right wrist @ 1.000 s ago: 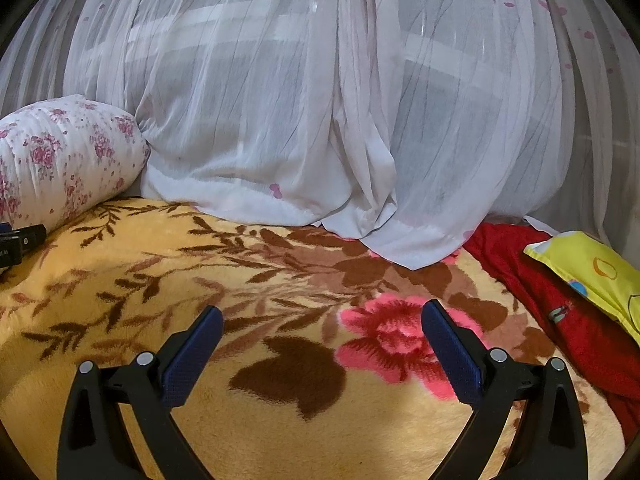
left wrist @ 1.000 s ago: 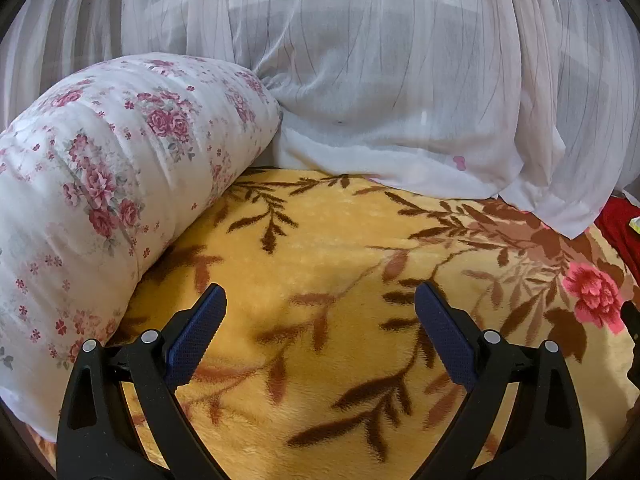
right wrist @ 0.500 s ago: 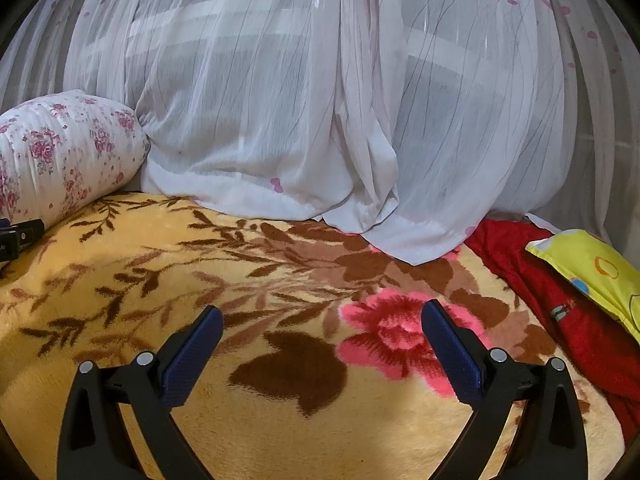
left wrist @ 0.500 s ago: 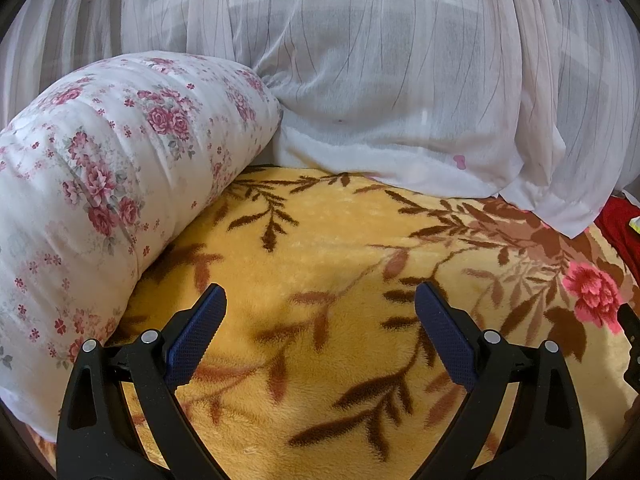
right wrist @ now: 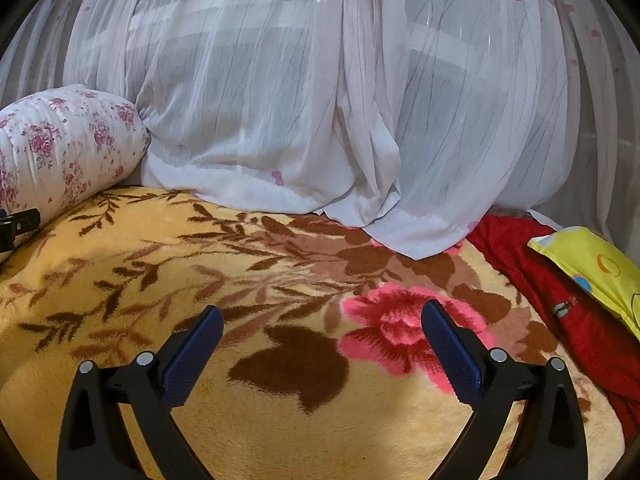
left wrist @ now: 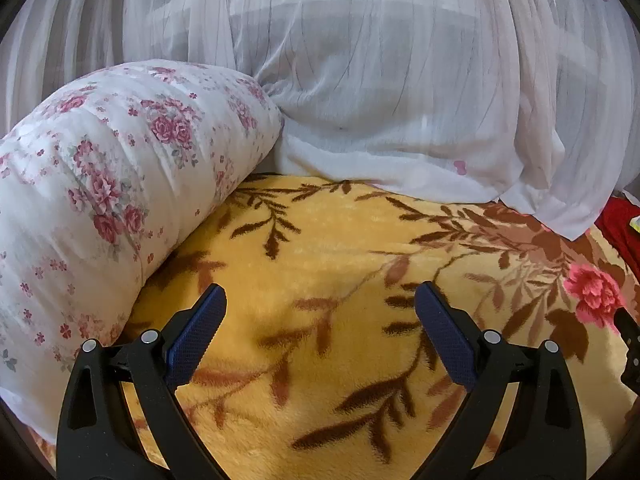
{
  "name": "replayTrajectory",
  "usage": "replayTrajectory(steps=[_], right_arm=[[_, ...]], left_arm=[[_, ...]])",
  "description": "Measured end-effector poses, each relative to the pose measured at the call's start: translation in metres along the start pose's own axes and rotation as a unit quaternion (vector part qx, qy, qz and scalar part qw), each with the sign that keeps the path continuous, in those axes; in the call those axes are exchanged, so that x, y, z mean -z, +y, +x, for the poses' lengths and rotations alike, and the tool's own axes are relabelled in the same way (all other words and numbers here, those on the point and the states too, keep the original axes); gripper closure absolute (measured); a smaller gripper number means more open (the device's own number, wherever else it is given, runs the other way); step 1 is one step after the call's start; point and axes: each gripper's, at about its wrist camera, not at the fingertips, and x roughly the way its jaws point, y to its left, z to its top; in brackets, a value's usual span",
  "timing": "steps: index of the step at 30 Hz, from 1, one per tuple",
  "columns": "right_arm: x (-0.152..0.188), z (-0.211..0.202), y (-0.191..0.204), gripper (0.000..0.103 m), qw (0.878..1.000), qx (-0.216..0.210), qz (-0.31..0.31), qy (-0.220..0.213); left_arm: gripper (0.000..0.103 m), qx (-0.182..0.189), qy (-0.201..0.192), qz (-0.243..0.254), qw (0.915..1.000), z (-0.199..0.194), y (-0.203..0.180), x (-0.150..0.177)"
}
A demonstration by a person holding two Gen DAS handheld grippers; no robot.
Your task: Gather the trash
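Observation:
No trash shows in either view. My left gripper (left wrist: 320, 296) hangs open over a yellow blanket (left wrist: 340, 248) with brown leaves, nothing between its blue pads. My right gripper (right wrist: 322, 316) is open too, above the same blanket (right wrist: 120, 248) near a pink flower print (right wrist: 400, 328). A black piece of the left gripper (right wrist: 20, 224) pokes in at the left edge of the right wrist view, and a black piece of the right gripper (left wrist: 630, 344) shows at the right edge of the left wrist view.
A white pillow with pink flowers (left wrist: 100, 184) lies on the left, also seen as a pillow (right wrist: 60, 148) in the right wrist view. Sheer white curtain (left wrist: 400, 100) drapes onto the blanket at the back. Red cloth (right wrist: 560, 300) and a yellow cushion (right wrist: 592, 264) lie at the right.
The right wrist view has tilted slightly, so the curtain and blanket sit a little higher in frame. The left gripper is nearly still. Both stay open.

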Motion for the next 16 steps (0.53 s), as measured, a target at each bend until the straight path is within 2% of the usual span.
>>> replayTrajectory(steps=[16], right_arm=[[0.0031, 0.0022, 0.0002, 0.005, 1.000, -0.002, 0.001, 0.003]], left_arm=[[0.010, 0.000, 0.009, -0.009, 0.9999, 0.0030, 0.0028, 0.0015]])
